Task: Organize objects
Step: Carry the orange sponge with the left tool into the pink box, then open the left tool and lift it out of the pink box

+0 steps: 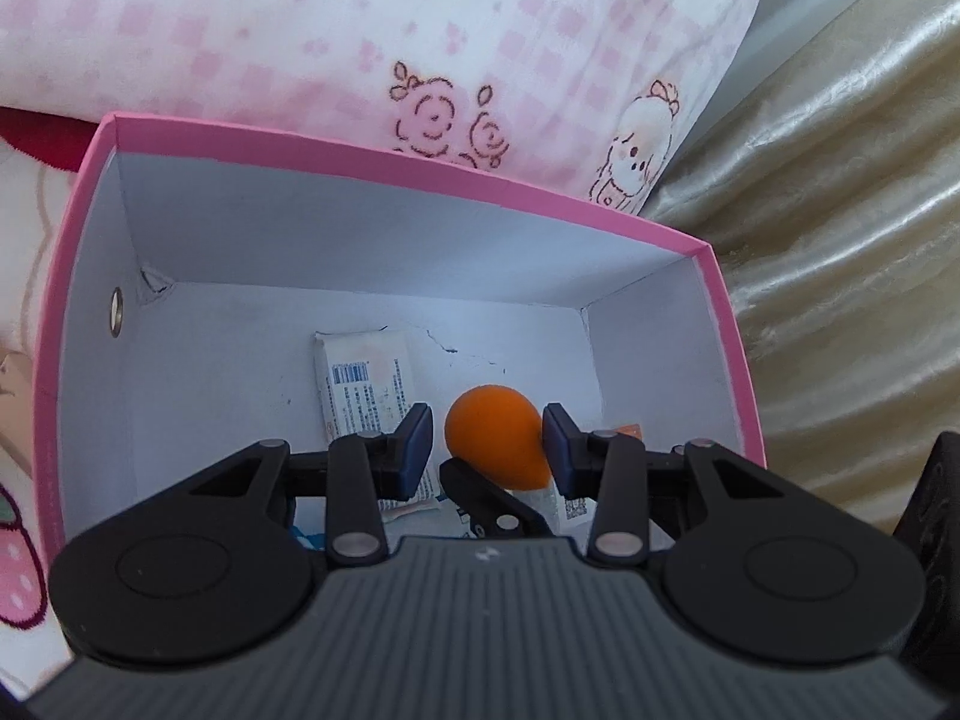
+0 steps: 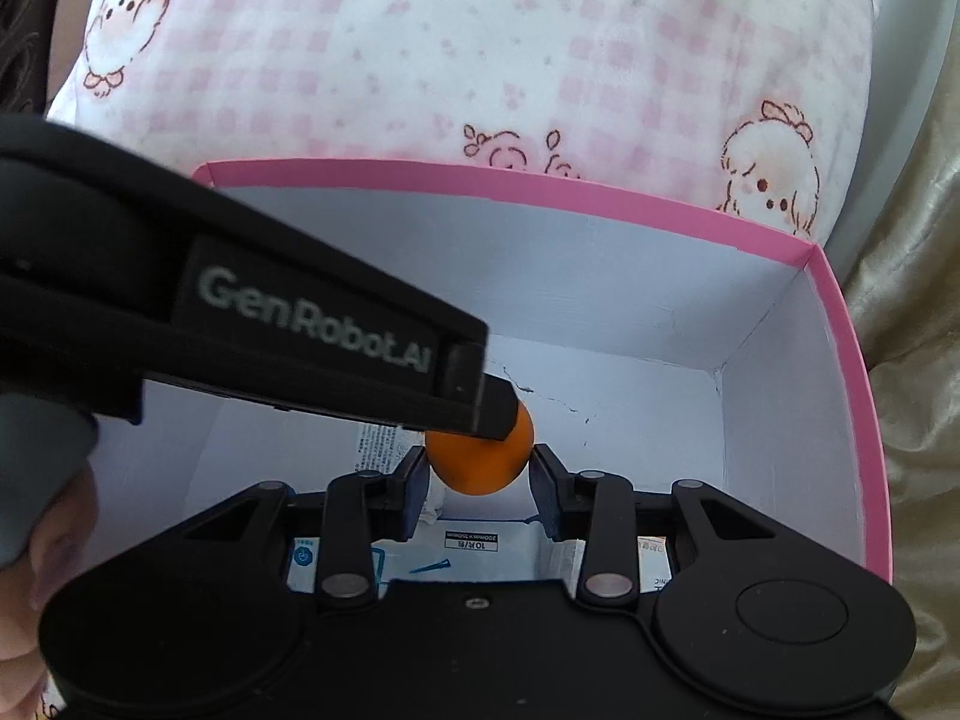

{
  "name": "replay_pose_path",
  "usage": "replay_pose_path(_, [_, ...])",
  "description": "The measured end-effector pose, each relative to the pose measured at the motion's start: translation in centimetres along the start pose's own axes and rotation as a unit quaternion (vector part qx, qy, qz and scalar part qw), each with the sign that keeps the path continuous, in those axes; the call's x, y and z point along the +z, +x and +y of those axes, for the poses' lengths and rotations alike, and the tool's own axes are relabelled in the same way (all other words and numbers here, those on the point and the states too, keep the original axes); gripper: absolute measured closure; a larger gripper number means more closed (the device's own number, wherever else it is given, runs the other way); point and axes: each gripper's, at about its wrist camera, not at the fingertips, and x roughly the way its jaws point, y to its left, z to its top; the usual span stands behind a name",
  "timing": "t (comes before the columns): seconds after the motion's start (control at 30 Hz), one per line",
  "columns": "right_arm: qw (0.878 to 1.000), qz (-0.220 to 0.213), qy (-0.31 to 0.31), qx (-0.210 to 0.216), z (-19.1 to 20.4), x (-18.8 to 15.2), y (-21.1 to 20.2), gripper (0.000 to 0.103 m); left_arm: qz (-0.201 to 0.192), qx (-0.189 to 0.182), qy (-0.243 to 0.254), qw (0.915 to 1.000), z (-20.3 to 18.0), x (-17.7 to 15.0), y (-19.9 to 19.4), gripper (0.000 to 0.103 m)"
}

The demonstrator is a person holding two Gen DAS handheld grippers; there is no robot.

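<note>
right gripper (image 2: 480,480) pinches the orange sponge (image 2: 480,471), both pads touching its sides; left gripper (image 1: 487,438) straddles the same sponge, jaws apart, one pad touching the narrow tip, the other clear of the round end; its long axis runs across the left jaws; below the tongs lie packets (image 1: 360,384); beyond, the pink box (image 1: 420,159) wall.

pillow (image 1: 360,42): white with pink checks, cartoon roses and a bonneted figure, lying behind everything
curtain (image 1: 852,240): shiny beige folds on the right
bedding (image 1: 18,564): strawberry print at lower left; red patch (image 1: 42,132) above it
</note>
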Motion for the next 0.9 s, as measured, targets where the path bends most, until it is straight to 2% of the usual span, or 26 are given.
replay_pose_path(0.07, [1.000, 0.004, 0.010, 0.009, -0.2, -0.1, 0.0, 0.061, -0.007, -0.006, 0.001, 1.0000, -0.1, -0.1, -1.0, 0.059])
replay_pose_path(0.13, [1.000, 0.005, 0.018, 0.004, -0.1, -0.3, -0.2, 0.061, -0.012, 0.003, 0.017, 0.9998, -0.5, -0.2, -2.5, 0.058])
replay_pose_path(0.2, [1.000, -0.006, 0.014, -0.002, 0.3, -0.5, -0.4, 0.050, -0.011, 0.016, 0.035, 0.9992, -0.9, -0.3, -3.8, 0.055])
replay_pose_path(0.27, [1.000, -0.015, 0.011, -0.018, 0.7, -0.7, -0.6, 0.048, -0.007, 0.022, 0.034, 0.9992, -0.9, -0.4, -4.9, 0.054])
replay_pose_path(0.37, [0.999, -0.024, 0.030, -0.022, 0.9, -0.9, -1.6, 0.048, -0.019, 0.031, 0.024, 0.9991, -0.7, -0.9, -7.1, 0.054])
replay_pose_path(0.57, [0.997, -0.063, 0.028, -0.022, 2.2, -1.3, -7.3, 0.048, -0.025, 0.035, 0.040, 0.9983, -1.2, -1.9, -12.6, 0.047])
replay_pose_path(0.7, [0.997, -0.078, 0.016, -0.010, 4.0, -0.8, -12.8, 0.038, -0.026, 0.052, 0.069, 0.9959, -1.7, -2.9, -16.4, 0.042])
replay_pose_path(0.8, [0.997, -0.076, -0.001, 0.001, 5.4, -0.9, -15.6, 0.032, -0.019, 0.063, 0.084, 0.9944, -1.4, -3.7, -18.9, 0.042])
replay_pose_path(0.9, [0.997, -0.070, -0.011, 0.013, 6.7, -0.8, -17.8, 0.030, -0.015, 0.062, 0.086, 0.9942, -0.5, -4.6, -21.3, 0.040])
